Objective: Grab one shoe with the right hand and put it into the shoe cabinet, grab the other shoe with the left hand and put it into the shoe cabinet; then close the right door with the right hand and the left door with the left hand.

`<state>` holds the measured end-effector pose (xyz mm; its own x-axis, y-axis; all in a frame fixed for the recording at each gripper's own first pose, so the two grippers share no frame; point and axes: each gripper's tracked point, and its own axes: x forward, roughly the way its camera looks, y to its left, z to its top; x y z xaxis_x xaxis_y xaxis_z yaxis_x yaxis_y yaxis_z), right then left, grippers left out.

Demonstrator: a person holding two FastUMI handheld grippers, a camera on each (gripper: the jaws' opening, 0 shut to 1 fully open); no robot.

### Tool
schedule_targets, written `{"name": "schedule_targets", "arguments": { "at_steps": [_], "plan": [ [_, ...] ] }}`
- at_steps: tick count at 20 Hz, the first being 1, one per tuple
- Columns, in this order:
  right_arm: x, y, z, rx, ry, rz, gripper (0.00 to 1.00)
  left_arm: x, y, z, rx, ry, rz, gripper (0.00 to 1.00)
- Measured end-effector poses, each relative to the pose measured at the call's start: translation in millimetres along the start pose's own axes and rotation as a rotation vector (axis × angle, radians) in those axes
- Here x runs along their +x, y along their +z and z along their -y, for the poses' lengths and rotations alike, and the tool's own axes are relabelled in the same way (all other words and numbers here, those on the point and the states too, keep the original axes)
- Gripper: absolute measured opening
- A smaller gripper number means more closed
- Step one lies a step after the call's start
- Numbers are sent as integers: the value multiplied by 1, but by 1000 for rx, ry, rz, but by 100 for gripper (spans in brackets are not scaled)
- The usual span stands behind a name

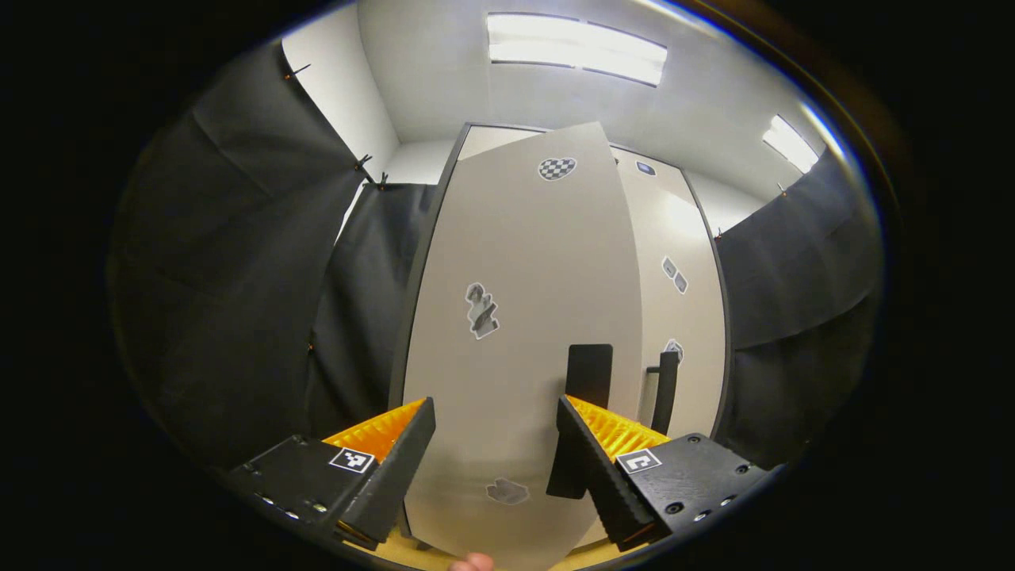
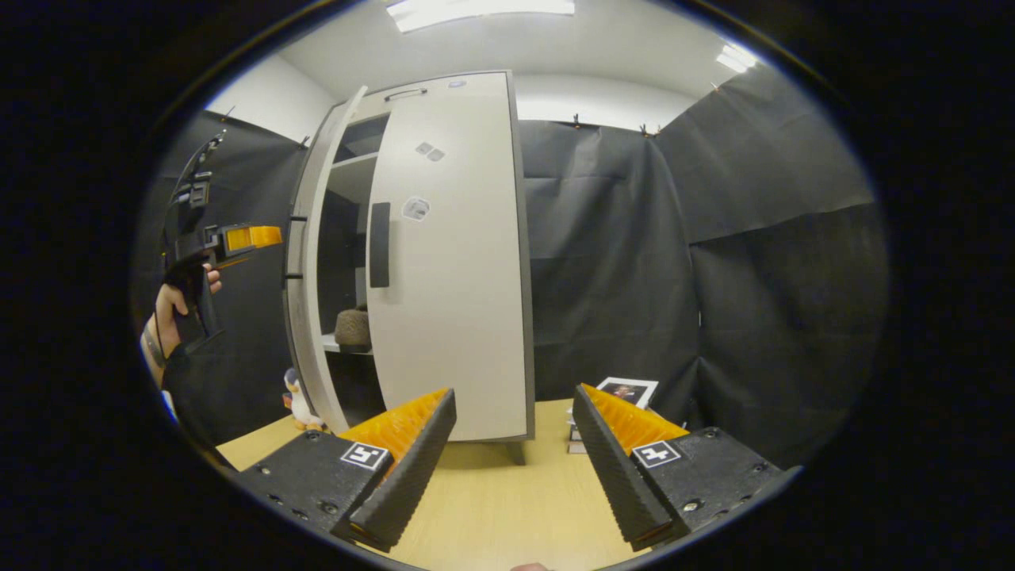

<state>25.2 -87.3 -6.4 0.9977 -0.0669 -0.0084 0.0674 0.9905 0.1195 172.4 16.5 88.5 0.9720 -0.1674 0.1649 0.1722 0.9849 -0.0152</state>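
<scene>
In the left gripper view the left gripper [image 1: 496, 444] has its fingers spread wide apart w/ nothing between them, pointed straight at the pale grey left door [image 1: 523, 317] of the tall shoe cabinet, very close. That door is partly open and swung toward the camera, its long axis running vertically, a flat black bar handle [image 1: 588, 374] on it just behind the right-side finger. A few small grey stickers and one checkered marker [image 1: 557, 168] sit on the door face. Just past its free edge is the right door [image 1: 682, 277] w/ its own black handle [image 1: 664, 391], looks shut flat against the cabinet. Black cloth walls on both sides, ceiling lights above. In the right gripper view the right gripper [image 2: 514, 452] is also wide open and empty, hovering over the light wooden floor [image 2: 499, 507], well apart from the cabinet. From here the cabinet stands upright; through the gap between the doors you can see a shelf w/ a brownish rounded shoe [image 2: 353, 327] on it, can't tell which way it points. A small white duck toy [image 2: 297, 400] sits on the floor by the left door's foot, a framed picture [image 2: 626, 391] lies right of the cabinet. Far left, a hand [image 2: 170, 305] holds the left gripper up near the left door's edge.
</scene>
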Motion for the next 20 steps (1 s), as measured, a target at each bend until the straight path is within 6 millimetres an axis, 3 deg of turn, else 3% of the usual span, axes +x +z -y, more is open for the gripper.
{"name": "schedule_targets", "arguments": {
  "at_steps": [4, 7, 10, 13, 17, 20],
  "plan": [
    [1, -8, -8, 8, 20, -19, 97, -33, -2, 7, -8, 8, -27, 95],
    [1, -11, -17, 17, 47, -26, 95, -64, -15, 4, 18, 39, -42, 95],
    [2, -14, -27, 8, 74, -38, 97, -97, -43, 13, 43, 66, -89, 95],
    [2, -16, -34, 4, 92, -49, 97, -125, -73, 35, 53, 61, -124, 95],
    [-1, -23, -44, 3, 117, -66, 96, -150, -116, 61, 50, 37, -186, 95],
    [-6, -31, -50, 6, 129, -84, 95, -165, -142, 68, 71, 34, -216, 95]
  ]
}}
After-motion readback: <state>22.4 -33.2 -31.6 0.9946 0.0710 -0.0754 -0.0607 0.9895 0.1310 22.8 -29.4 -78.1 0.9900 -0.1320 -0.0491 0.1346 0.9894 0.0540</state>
